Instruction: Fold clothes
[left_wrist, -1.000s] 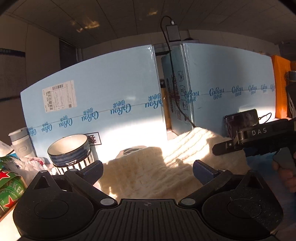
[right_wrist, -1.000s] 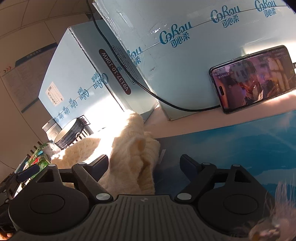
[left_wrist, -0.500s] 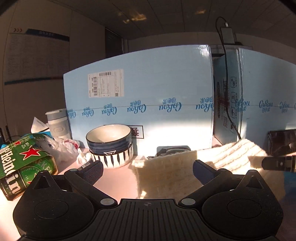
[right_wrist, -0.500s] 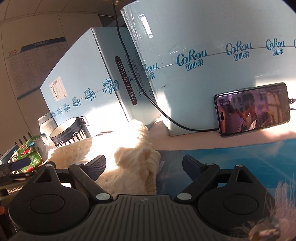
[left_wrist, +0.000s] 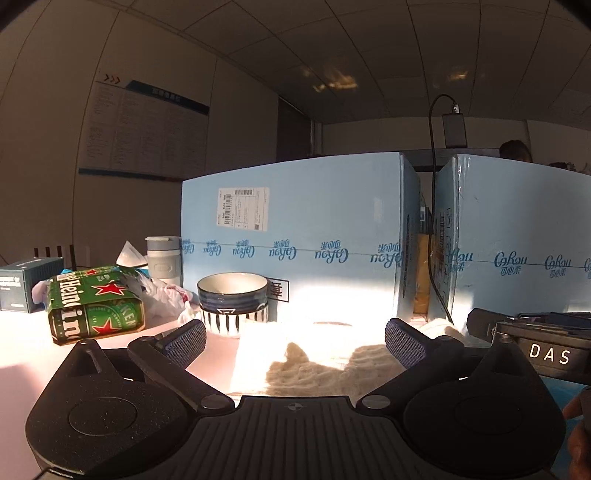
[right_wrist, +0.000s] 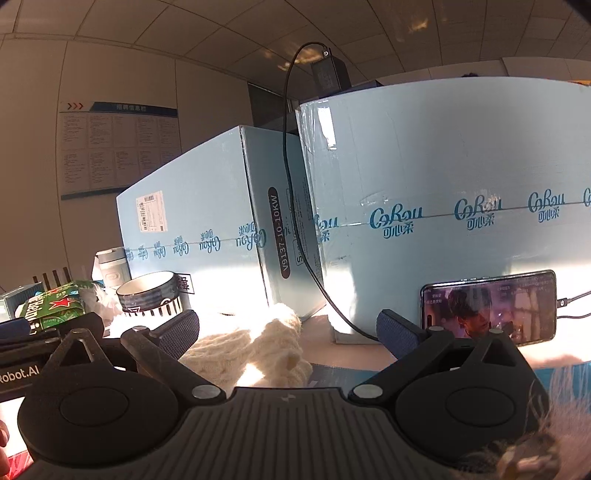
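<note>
A cream knitted garment (left_wrist: 317, 369) lies bunched on the table, half in harsh sunlight; in the right wrist view the same garment (right_wrist: 255, 350) sits heaped in front of the blue boxes. My left gripper (left_wrist: 293, 339) is open, raised above the near edge of the knit, nothing between its fingers. My right gripper (right_wrist: 288, 332) is open too, hovering over the heap without touching it. The right gripper's body (left_wrist: 543, 347) shows at the right of the left wrist view.
Two tall light-blue cartons (left_wrist: 295, 236) (right_wrist: 461, 206) wall off the back. A striped bowl (left_wrist: 232, 299), a green beer pack (left_wrist: 92, 306), a tumbler (left_wrist: 162, 258) and crumpled plastic crowd the left. A phone (right_wrist: 487, 310) leans on the right carton, with a charging cable (right_wrist: 295, 221).
Both grippers have lifted and tilted upward, away from the garment, so more wall and ceiling show. The left one has also swung left. The knit lies lower in both views.
</note>
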